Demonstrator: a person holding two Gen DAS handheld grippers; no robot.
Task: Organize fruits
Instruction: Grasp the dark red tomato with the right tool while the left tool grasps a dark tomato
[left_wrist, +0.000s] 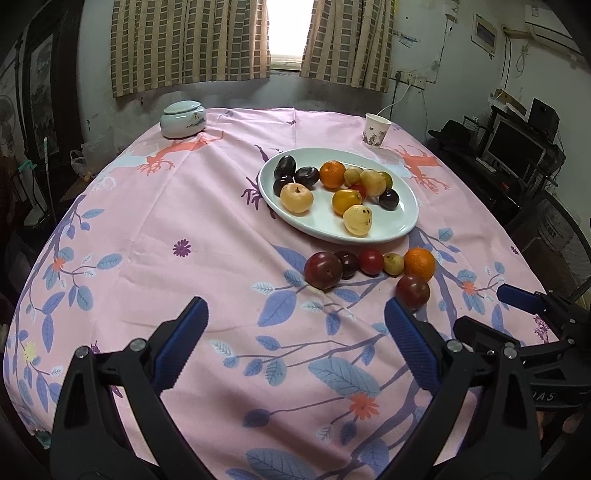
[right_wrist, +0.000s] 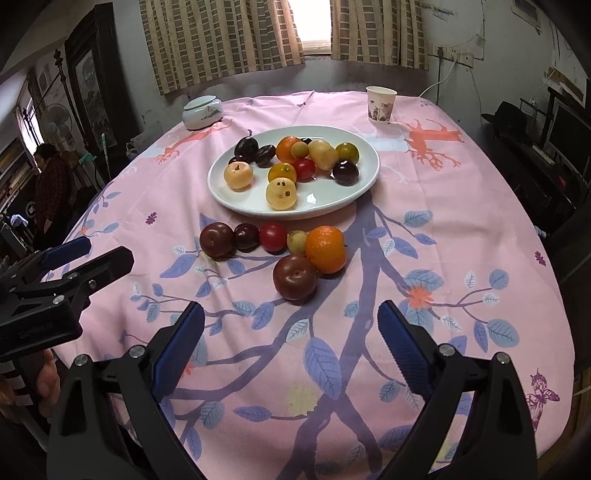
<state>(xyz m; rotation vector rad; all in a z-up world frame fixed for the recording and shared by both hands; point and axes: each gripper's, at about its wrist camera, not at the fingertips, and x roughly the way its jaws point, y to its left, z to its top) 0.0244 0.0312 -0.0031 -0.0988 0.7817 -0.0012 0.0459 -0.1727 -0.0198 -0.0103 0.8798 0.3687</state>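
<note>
A white oval plate (left_wrist: 402, 221) (right_wrist: 332, 203) holds several plums, oranges and yellow fruits. In front of it on the pink cloth lie a big red plum (left_wrist: 323, 269) (right_wrist: 217, 239), a dark plum (left_wrist: 347, 264), a tomato (left_wrist: 371, 261) (right_wrist: 272, 237), a small yellow fruit (left_wrist: 393, 263), an orange (left_wrist: 419, 263) (right_wrist: 325, 249) and another red plum (left_wrist: 413, 291) (right_wrist: 294, 277). My left gripper (left_wrist: 295, 328) is open and empty, short of the loose fruits. My right gripper (right_wrist: 291, 332) is open and empty, just before the near red plum.
A white lidded jar (left_wrist: 183, 120) (right_wrist: 202, 112) stands at the table's far left, a paper cup (left_wrist: 376, 130) (right_wrist: 380, 104) at the far right. The right gripper shows at the right of the left wrist view (left_wrist: 524, 314); the left gripper shows at the left of the right wrist view (right_wrist: 66, 266).
</note>
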